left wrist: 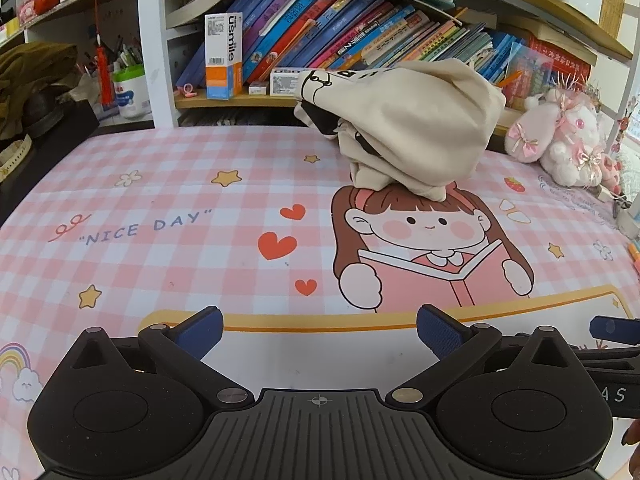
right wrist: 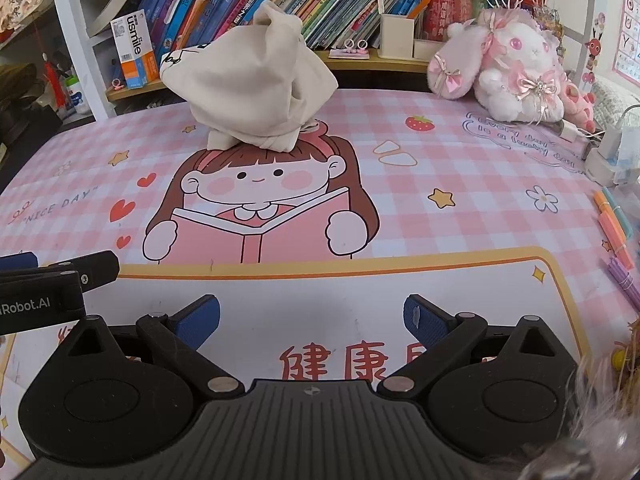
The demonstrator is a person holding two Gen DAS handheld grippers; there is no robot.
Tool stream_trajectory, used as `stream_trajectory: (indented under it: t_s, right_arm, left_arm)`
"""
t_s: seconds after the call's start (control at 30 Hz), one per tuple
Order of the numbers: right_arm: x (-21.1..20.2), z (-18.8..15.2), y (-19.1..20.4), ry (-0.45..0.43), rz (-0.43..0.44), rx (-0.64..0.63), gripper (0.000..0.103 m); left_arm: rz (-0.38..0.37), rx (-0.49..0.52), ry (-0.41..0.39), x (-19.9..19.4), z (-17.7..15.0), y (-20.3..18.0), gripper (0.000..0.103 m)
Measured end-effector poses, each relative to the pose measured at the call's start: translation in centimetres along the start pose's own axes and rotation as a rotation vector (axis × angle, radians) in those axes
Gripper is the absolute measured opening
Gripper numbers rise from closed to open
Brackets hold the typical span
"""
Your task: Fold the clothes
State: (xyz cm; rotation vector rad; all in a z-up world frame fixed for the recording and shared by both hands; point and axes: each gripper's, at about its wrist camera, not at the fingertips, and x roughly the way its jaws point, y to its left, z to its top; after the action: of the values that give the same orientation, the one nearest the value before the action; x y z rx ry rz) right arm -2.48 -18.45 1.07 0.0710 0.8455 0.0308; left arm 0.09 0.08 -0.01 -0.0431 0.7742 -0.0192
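Note:
A cream garment with black print (left wrist: 404,128) stands bunched in a heap on the pink checked desk mat (left wrist: 160,208), at the far side above the cartoon girl's head. It also shows in the right wrist view, garment (right wrist: 252,92) left of centre. My left gripper (left wrist: 320,330) is open near the mat's front edge, well short of the cloth, nothing between its blue pads. My right gripper (right wrist: 312,320) is open too, over the white panel with red characters, also empty. Part of the right gripper (left wrist: 612,328) shows at the right edge of the left wrist view; the left gripper's finger (right wrist: 60,272) shows at left.
A bookshelf (left wrist: 360,32) packed with books runs behind the mat, with a usmile box (left wrist: 224,56). A pink and white plush rabbit (right wrist: 508,72) sits at the back right. Coloured pens (right wrist: 616,236) and a charger lie along the right edge. A dark case (left wrist: 44,124) is at left.

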Motion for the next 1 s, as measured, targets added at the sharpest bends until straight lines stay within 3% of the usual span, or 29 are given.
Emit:
stream_trajectory:
  t_s: [1.0]
  right_arm:
    - [0.53,0.06,0.04,0.020,0.003,-0.001,0.099]
  left_arm:
    - [0.007,-0.013,0.019,0.42,0.14,0.28,0.103]
